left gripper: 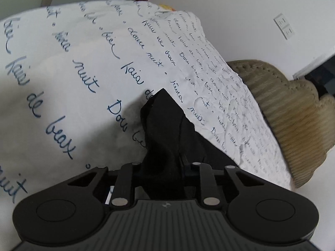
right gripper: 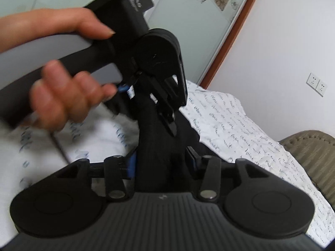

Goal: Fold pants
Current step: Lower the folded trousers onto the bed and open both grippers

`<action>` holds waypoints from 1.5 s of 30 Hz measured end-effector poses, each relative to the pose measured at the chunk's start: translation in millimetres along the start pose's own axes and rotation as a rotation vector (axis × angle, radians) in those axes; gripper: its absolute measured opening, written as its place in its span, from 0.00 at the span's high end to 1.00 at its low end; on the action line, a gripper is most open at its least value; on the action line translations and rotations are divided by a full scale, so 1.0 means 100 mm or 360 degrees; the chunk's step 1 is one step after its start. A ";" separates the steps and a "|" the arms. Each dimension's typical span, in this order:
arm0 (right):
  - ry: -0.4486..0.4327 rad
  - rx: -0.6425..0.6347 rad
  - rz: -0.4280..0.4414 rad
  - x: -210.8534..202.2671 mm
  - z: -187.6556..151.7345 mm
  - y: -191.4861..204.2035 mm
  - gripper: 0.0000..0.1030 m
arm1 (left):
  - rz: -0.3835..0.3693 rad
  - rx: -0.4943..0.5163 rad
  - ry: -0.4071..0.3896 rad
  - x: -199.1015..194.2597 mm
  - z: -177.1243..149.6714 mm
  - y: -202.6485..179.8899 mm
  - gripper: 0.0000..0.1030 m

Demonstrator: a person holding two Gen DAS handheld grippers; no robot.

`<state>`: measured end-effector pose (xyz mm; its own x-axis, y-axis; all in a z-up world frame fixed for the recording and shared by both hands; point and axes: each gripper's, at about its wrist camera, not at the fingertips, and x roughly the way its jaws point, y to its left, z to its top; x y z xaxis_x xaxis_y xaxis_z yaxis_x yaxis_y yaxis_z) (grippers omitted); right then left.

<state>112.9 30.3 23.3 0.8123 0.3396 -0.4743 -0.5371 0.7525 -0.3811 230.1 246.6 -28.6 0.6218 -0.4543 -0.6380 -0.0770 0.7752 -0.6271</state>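
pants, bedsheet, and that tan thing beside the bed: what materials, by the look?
Pants: black, matte, soft knit or woven cloth; it drapes in limp folds, and faint ribbing shows in the right wrist view. Bedsheet: thin white cotton-like fabric, crinkled, printed with blue script. Tan thing: looks like woven wicker or rattan, ribbed strands with a braided edge; possibly synthetic.

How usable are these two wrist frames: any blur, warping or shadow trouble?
Left wrist view: sharp; the lettering on the sheet reads clearly, fisheye bends the edges, and the black pants show little detail. Right wrist view: the hand and the sheet below it are motion-smeared, while the wall sockets stay crisp.
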 end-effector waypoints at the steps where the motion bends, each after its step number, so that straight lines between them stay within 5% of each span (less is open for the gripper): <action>1: -0.0007 0.0060 0.0031 -0.08 -0.02 -0.05 0.57 | 0.0014 0.0030 -0.0010 -0.01 -0.02 -0.01 0.79; 4: -0.0045 0.0279 0.0069 -0.32 -0.09 -0.34 0.59 | 0.0049 0.0084 -0.0039 -0.02 -0.08 -0.03 0.79; 6: -0.0038 0.0311 -0.0053 -0.29 -0.14 -0.60 0.61 | 0.0058 0.0096 -0.0054 -0.05 -0.10 -0.04 0.79; 11: 0.0251 0.0353 -0.0385 0.09 -0.47 -1.25 0.92 | 0.0093 0.0177 -0.0100 -0.12 -0.15 -0.12 0.79; 18: 0.0558 0.0622 -0.0353 0.82 -0.84 -2.02 0.96 | 0.0119 0.0201 -0.0110 -0.12 -0.15 -0.17 0.79; 21: 0.0553 0.0716 -0.0325 0.90 -0.86 -2.10 0.96 | 0.0150 0.0237 -0.0119 -0.11 -0.17 -0.21 0.79; 26: 0.0368 0.0820 -0.0270 0.43 -0.75 -2.08 0.95 | 0.0207 0.0288 -0.0129 -0.06 -0.19 -0.26 0.79; 29: 0.0434 0.0741 -0.0197 0.52 -0.76 -1.96 0.96 | 0.0265 0.0345 -0.0142 -0.02 -0.22 -0.31 0.79; 34: 0.0486 0.0787 -0.0289 0.75 -0.87 -1.99 0.97 | 0.0359 0.0475 -0.0153 0.03 -0.28 -0.41 0.78; 39: 0.0321 0.0890 -0.0402 0.29 -0.83 -2.06 0.94 | 0.0436 0.0563 -0.0181 0.07 -0.34 -0.45 0.74; 41: 0.0269 0.0952 -0.0386 0.11 -0.88 -2.09 0.94 | 0.0466 0.0596 -0.0213 0.07 -0.39 -0.46 0.71; 45: 0.0277 0.1066 -0.0212 0.08 -1.03 -2.40 0.89 | 0.0610 0.0715 -0.0297 0.04 -0.47 -0.53 0.45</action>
<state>225.1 -205.6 29.7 0.7830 0.1675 -0.5990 -0.1348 0.9859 0.0993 200.1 183.5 -19.0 0.7440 -0.0540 -0.6660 -0.0114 0.9956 -0.0934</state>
